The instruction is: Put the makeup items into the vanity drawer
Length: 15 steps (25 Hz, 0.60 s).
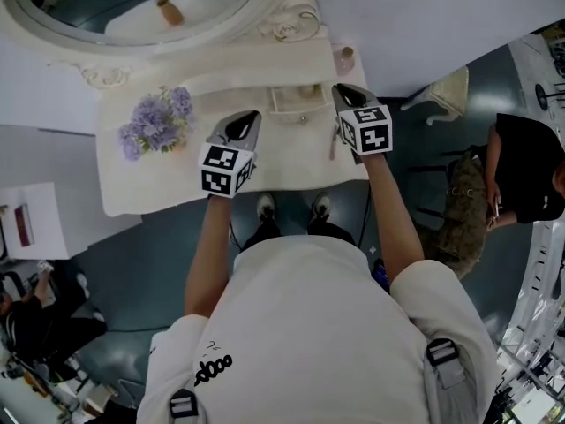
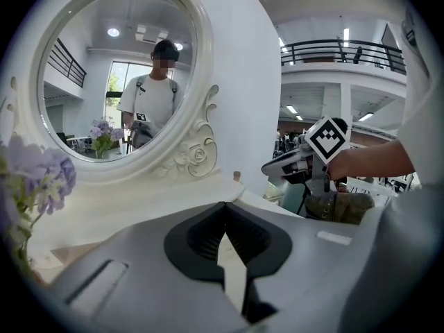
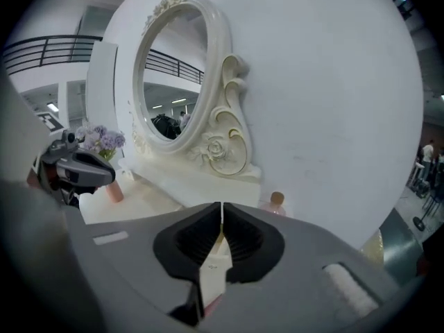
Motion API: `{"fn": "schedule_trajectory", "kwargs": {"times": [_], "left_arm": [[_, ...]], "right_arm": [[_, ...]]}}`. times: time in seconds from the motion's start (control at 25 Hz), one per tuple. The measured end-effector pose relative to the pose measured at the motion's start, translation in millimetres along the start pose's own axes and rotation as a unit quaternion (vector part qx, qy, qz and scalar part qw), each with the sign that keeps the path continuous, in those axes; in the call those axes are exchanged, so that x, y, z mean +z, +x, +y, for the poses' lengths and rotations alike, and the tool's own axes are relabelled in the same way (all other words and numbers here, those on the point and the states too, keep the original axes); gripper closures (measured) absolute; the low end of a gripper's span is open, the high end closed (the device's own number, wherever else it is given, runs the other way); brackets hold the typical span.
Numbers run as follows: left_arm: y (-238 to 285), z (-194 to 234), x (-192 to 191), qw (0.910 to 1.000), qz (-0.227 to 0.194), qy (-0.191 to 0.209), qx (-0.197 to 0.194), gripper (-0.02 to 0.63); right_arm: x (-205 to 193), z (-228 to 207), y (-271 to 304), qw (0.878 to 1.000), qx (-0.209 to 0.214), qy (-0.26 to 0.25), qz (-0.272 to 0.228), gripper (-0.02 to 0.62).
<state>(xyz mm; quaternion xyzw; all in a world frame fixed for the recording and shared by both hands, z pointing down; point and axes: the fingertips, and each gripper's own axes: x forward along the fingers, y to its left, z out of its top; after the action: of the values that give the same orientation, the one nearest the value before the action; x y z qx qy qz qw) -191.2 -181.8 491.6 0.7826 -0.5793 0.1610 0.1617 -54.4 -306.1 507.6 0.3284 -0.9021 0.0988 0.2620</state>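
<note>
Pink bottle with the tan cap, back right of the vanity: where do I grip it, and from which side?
Probably the body just under the cap, approached from the front. The small pink bottle with the tan cap stands upright near the white wall, with the mirror's carved cream base on its left.

A plain white wall point(image 3: 333, 103) stood behind the cream vanity point(image 1: 141, 188) and its oval carved mirror point(image 2: 111, 82). The floor point(image 1: 150, 272) was glossy grey-blue. A cream chair point(image 1: 448, 91) stood off the vanity's right edge. Farther off, a black-railed balcony point(image 2: 340, 47) ran under strip lights point(image 2: 345, 35).
</note>
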Motion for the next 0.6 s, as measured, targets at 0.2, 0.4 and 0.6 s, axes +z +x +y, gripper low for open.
{"fn": "schedule_trajectory", "kwargs": {"times": [0.2,0.4,0.6], "left_arm": [[13,-24,15,0.9992,-0.007,0.019,-0.035,0.586],[33,-56,25,0.9970,-0.005,0.034,-0.069,0.586],[56,-100,20,0.9910,0.017,0.054,-0.121,0.586]], "right_arm": [[15,-16,-46,0.998,-0.026,0.035,-0.037,0.594],[15,-32,-85,0.996,-0.052,0.036,-0.059,0.594],[-15,-40,-114,0.995,-0.068,0.052,-0.052,0.594]]}}
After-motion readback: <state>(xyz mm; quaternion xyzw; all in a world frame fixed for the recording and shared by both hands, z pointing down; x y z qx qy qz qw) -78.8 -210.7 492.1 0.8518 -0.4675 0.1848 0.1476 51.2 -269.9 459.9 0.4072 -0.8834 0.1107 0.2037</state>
